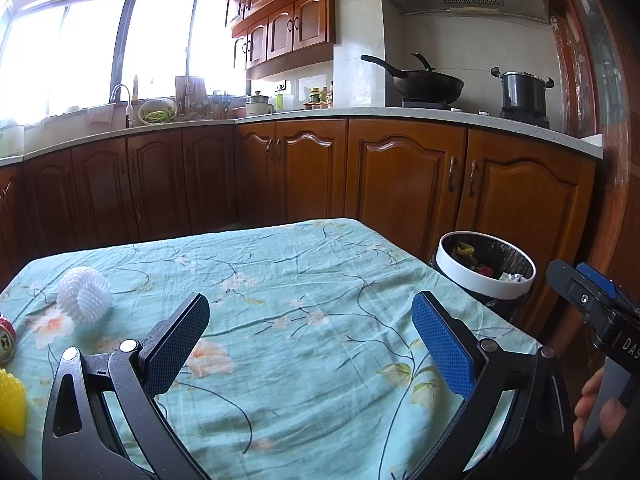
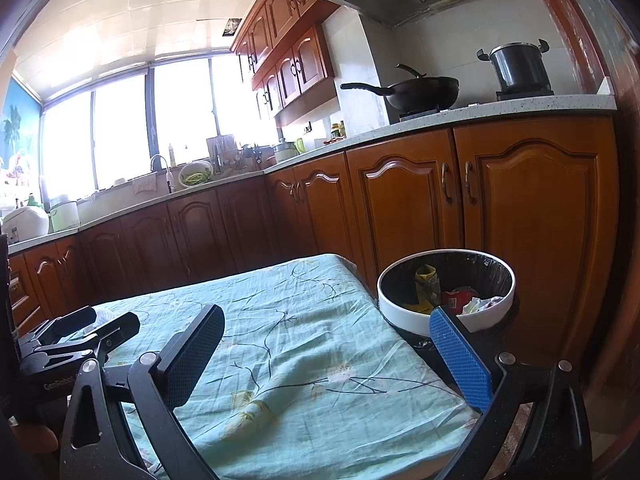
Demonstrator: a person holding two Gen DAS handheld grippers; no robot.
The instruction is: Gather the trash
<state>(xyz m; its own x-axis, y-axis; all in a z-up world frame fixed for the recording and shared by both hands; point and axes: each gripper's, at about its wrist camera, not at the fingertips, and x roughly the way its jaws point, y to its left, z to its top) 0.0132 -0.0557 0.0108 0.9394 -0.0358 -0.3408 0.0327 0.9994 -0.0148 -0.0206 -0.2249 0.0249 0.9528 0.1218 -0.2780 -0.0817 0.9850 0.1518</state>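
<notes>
Kitchen cabinets in warm wood wrap the far side of the room, and nearer to us sits the bench (image 1: 280, 280) under a pale green floral cloth. Left gripper (image 1: 310, 344) hangs over that cloth with its jaws spread wide, nothing between them, one pad black and the other blue. Right gripper (image 2: 328, 356) is just the same, wide apart and empty, hovering over the bench's near right corner. From the left wrist view you catch a hand (image 1: 600, 408) wrapped around the right tool's handle at the right edge.

Moving out to the left, a white foam net (image 1: 85, 294) lies on the cloth, well clear of the left gripper. Further left, at the bench edge, a red can (image 1: 6, 338) is only partly in view, and nearer, a yellow spiky item (image 1: 12, 402) sits cut off by the frame.

Off the bench's right side stands the trash bin (image 2: 404, 316), white rim, black liner. Inside it already: a crumpled yellow wrapper (image 2: 426, 284), a red piece (image 2: 460, 296) and some white crumpled paper (image 2: 486, 304).

Beyond, on the far counter, a black wok (image 1: 428, 84) and a dark pot (image 1: 522, 90) rest on the stove.
</notes>
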